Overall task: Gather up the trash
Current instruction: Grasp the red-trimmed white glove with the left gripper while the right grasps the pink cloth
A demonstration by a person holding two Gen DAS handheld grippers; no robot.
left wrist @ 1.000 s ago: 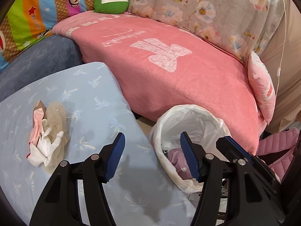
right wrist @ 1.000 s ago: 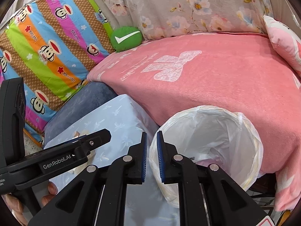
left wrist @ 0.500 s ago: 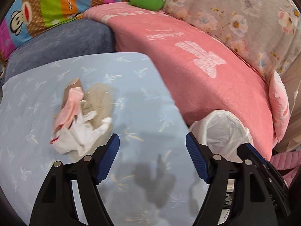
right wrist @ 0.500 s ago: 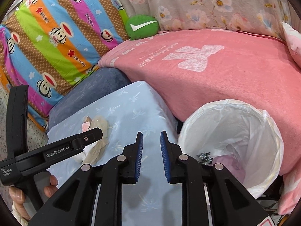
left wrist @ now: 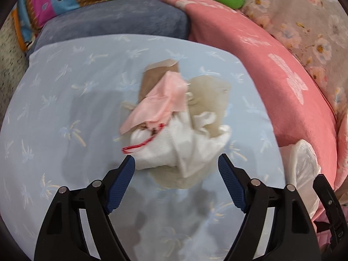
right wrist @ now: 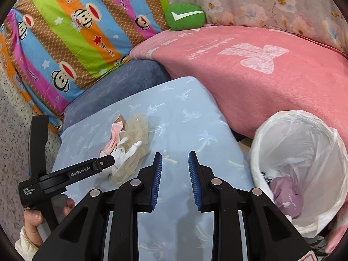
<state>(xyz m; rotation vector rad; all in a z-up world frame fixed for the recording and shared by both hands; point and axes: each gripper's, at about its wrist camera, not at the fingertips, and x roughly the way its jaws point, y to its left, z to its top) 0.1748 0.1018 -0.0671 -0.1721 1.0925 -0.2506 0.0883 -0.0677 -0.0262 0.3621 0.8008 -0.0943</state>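
Observation:
A heap of trash lies on the light blue table cover: crumpled white tissue, a pink wrapper, brown paper and a beige net. My left gripper is open and empty, its fingers straddling the near edge of the heap. The heap also shows in the right wrist view, with the left gripper's finger at its near side. My right gripper is open and empty above the table, apart from the heap. A bin with a white liner stands to the right, with trash inside.
A pink blanket covers the sofa behind the table and bin. A blue-grey cushion, a striped monkey-print cover and a green round pillow lie behind. The bin's liner shows at the table's right edge.
My left gripper has swung left from the bin to the trash heap, staying open. My right gripper has opened from nearly shut and drawn back from the bin.

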